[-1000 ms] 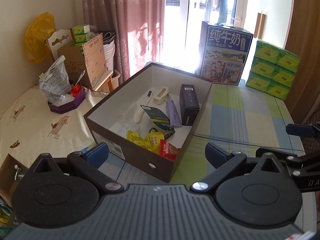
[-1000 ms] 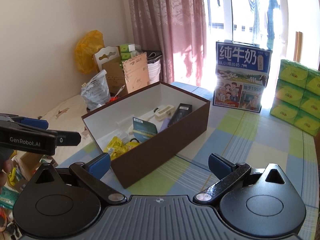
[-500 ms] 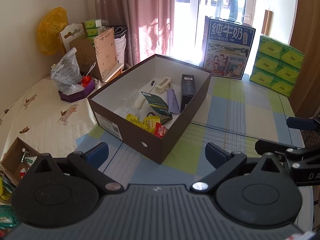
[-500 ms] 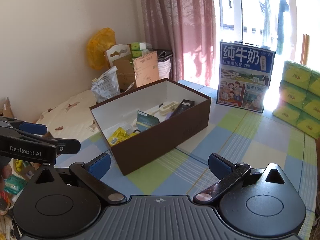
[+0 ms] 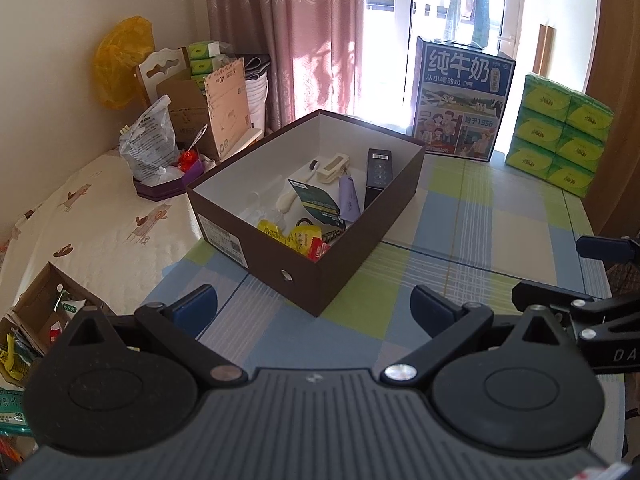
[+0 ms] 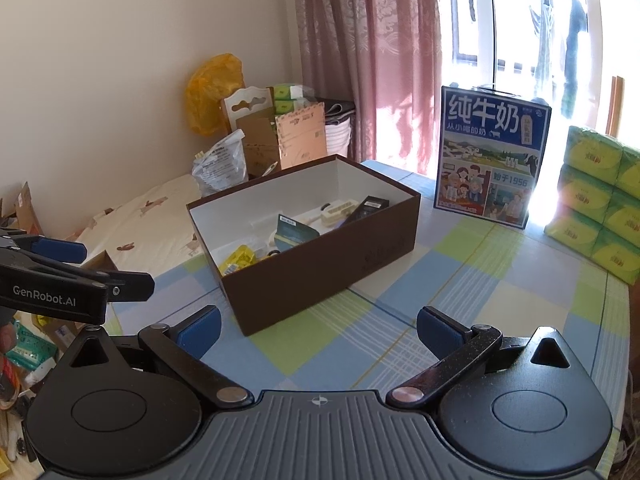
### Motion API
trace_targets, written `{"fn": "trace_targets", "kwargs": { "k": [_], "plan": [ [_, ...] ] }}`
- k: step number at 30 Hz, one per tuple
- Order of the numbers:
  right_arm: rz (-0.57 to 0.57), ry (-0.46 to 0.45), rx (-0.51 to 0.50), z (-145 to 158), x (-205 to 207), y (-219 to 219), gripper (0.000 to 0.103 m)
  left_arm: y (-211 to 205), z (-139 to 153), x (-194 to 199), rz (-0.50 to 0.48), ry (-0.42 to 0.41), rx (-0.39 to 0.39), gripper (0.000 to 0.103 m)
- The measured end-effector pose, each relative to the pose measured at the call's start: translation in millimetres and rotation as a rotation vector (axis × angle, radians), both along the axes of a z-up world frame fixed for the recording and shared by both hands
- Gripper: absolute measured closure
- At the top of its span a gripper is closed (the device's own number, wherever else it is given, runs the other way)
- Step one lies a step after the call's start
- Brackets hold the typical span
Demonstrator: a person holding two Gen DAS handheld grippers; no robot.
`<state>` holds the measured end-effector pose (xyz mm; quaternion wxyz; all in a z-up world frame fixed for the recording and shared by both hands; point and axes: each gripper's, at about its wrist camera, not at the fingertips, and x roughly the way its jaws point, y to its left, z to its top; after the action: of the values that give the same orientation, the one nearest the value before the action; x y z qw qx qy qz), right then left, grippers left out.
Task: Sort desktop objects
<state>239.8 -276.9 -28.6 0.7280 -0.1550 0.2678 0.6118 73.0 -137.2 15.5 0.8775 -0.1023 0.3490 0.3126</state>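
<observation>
Both grippers drawn back, brown box (image 5: 320,276) farther off

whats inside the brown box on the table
Brown box holds a black carton, purple tube, cream clip, dark green pouch and yellow packets. Anything beneath them is hidden.

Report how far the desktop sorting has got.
Done: the brown box already holds the loose items, including a black carton, a lilac tube and yellow sachets. In hand: nothing; the left claw and right claw are both open and empty, short of the box. Left: no loose item shows on the checked tablecloth, so sorting looks about finished.
</observation>
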Motion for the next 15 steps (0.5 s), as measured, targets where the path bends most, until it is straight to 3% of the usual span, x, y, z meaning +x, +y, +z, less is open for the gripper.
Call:
{"fn": "trace_targets", "kwargs": {
  "k": [15],
  "plan": [
    [0.032,0.000,-0.020,-5.7,-0.1,-3.1,0.002,-11.0,-5.0,-3.7,0.019,0.012,-0.006,0.001]
  ]
}}
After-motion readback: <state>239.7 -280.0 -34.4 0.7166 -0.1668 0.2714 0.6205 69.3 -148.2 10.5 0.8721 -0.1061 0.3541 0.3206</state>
